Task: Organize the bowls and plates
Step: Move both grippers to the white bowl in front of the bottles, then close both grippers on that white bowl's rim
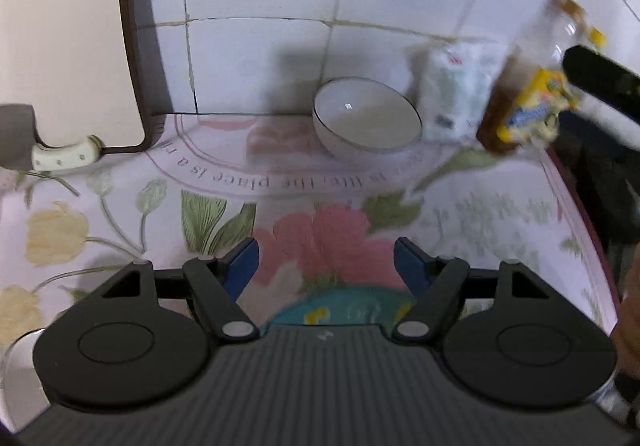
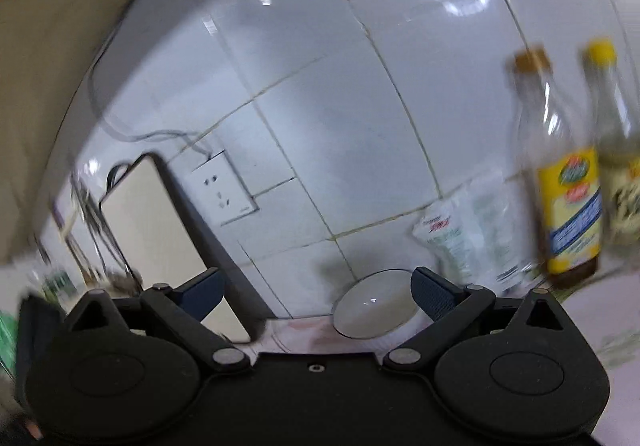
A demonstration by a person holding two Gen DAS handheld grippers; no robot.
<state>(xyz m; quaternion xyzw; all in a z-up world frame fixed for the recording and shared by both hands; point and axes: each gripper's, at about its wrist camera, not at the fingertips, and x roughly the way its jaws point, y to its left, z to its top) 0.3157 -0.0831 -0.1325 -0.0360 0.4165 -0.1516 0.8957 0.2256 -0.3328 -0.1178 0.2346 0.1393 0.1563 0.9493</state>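
A white bowl (image 1: 366,117) with a thin dark rim stands on the floral tablecloth (image 1: 120,214) near the tiled back wall. My left gripper (image 1: 326,260) is open and empty, low over the cloth, well short of the bowl. In the right wrist view the same bowl (image 2: 374,308) shows just beyond my right gripper (image 2: 318,292), which is open and empty and tilted up toward the wall. Part of the right gripper's black body (image 1: 600,80) shows at the right edge of the left wrist view.
A brown-rimmed cutting board (image 1: 64,34) leans on the wall at left, with a white-handled knife (image 1: 60,154) by it. A white packet (image 1: 456,90) and a yellow-labelled bottle (image 1: 528,98) stand right of the bowl. A second bottle (image 2: 618,150) and a wall socket (image 2: 222,192) show.
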